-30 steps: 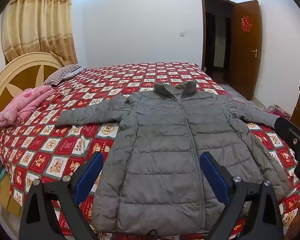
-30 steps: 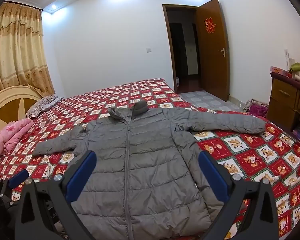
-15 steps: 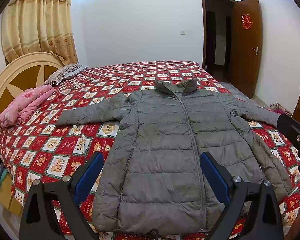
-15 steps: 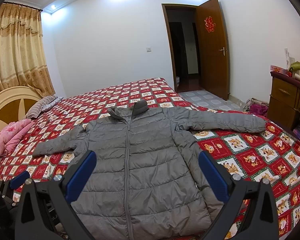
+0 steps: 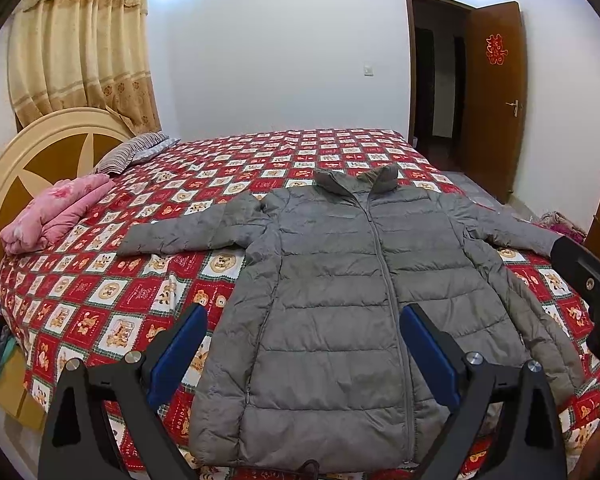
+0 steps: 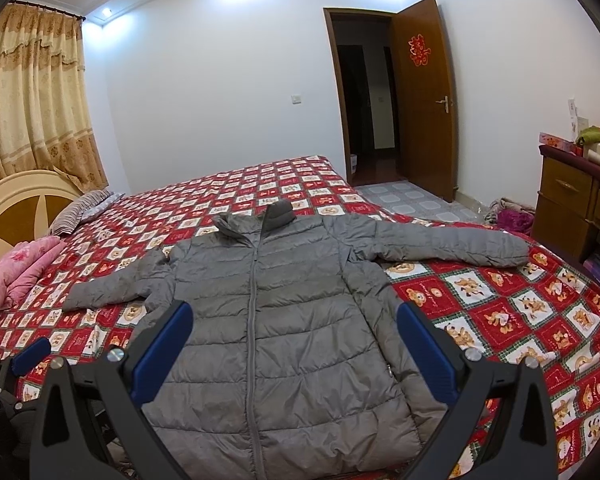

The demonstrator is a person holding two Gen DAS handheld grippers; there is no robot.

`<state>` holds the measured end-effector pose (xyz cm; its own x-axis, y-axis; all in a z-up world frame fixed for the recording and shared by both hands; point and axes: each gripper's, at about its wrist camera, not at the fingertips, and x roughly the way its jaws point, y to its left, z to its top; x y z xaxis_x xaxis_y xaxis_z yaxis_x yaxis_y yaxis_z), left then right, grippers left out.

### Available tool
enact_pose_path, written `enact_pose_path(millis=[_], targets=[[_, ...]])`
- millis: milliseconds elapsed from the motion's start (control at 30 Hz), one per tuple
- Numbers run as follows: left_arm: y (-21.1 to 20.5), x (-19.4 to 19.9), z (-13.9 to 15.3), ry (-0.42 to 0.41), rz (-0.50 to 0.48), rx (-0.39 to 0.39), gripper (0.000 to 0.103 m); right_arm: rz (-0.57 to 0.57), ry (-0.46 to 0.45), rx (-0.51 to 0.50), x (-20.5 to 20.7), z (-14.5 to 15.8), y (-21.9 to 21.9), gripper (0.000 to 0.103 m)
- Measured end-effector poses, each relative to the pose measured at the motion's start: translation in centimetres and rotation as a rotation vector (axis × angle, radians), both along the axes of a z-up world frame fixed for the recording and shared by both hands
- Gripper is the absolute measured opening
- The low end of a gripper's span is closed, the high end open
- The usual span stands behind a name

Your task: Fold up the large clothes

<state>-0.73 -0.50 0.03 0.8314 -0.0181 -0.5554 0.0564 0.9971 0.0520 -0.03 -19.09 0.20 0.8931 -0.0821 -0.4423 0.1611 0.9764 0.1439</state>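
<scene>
On the bed (image 5: 112, 304), left wrist view: one grey quilted jacket (image 5: 340, 312), zipped, front side up, laid flat on the red patterned bedspread (image 5: 300, 152). Hem at the near edge of the bed, collar toward the far edge. Both sleeves spread outward; one sleeve (image 5: 188, 232) points toward the headboard end, the other toward the opposite side. Left gripper (image 5: 302, 344): above the lower half of the jacket, blue-padded jaws spread wide, holding nothing. Pink folded blanket (image 5: 52, 216) at the headboard end, just beside the cream headboard (image 5: 32, 148). Striped pillow (image 5: 132, 152) near the far headboard corner. Part of the other gripper's black body shows at the right border of this view, above the far sleeve's cuff.

Right wrist view: same jacket (image 6: 276, 320), seen nearer its other sleeve (image 6: 452, 246), which lies straight across the bedspread toward the foot end of the bed. Right gripper (image 6: 290, 340): over the jacket's lower body, jaws fully apart, empty. Wooden dresser (image 6: 572, 200) beyond the foot end. Brown door (image 6: 424, 100) standing open past the far edge of the bed. Curtain (image 6: 32, 100) behind the headboard.
</scene>
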Motion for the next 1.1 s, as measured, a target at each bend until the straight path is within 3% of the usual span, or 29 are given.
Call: enact_pose_path(millis=[1100], targets=[[0.39, 0.09, -0.19, 0.004, 0.010, -0.008, 0.097, 0.010, 0.007, -0.008, 0.07, -0.34, 0.55, 0.103]])
